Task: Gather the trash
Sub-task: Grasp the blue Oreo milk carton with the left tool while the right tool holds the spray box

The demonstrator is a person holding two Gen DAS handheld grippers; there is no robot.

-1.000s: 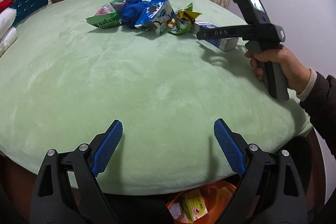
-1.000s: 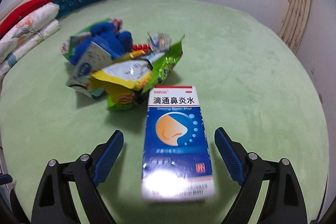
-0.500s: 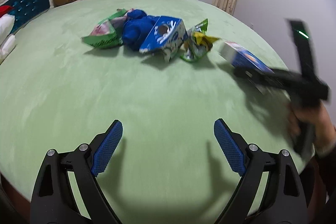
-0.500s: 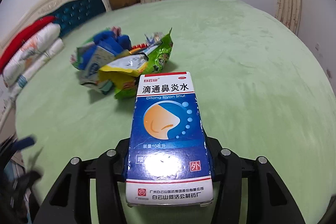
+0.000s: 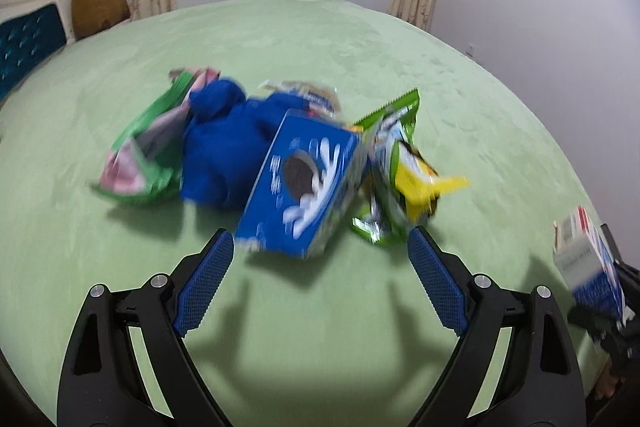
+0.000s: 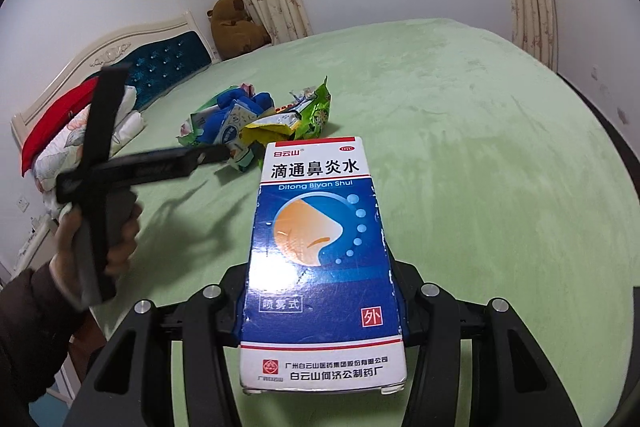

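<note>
A pile of trash lies on the green bed [image 5: 320, 39]: a blue cookie box [image 5: 304, 187], a crumpled blue cloth [image 5: 224, 143], a green and pink wrapper [image 5: 148, 151] and a green and yellow snack bag [image 5: 400, 171]. My left gripper [image 5: 320, 283] is open, just short of the cookie box. My right gripper [image 6: 320, 291] is shut on a blue and white medicine box [image 6: 320, 259] and holds it above the bed. That box shows at the right edge of the left wrist view [image 5: 588, 267]. The pile [image 6: 260, 119] lies beyond it.
A headboard [image 6: 160, 63], red and white pillows [image 6: 60, 131] and a brown teddy bear [image 6: 236, 27] stand at the bed's far side. The left gripper's body and hand [image 6: 104, 187] show in the right wrist view. The bed edge runs near the right wall.
My right gripper closed on the medicine box and lifted it back off the bed. My left gripper moved forward over the bed up to the cookie box.
</note>
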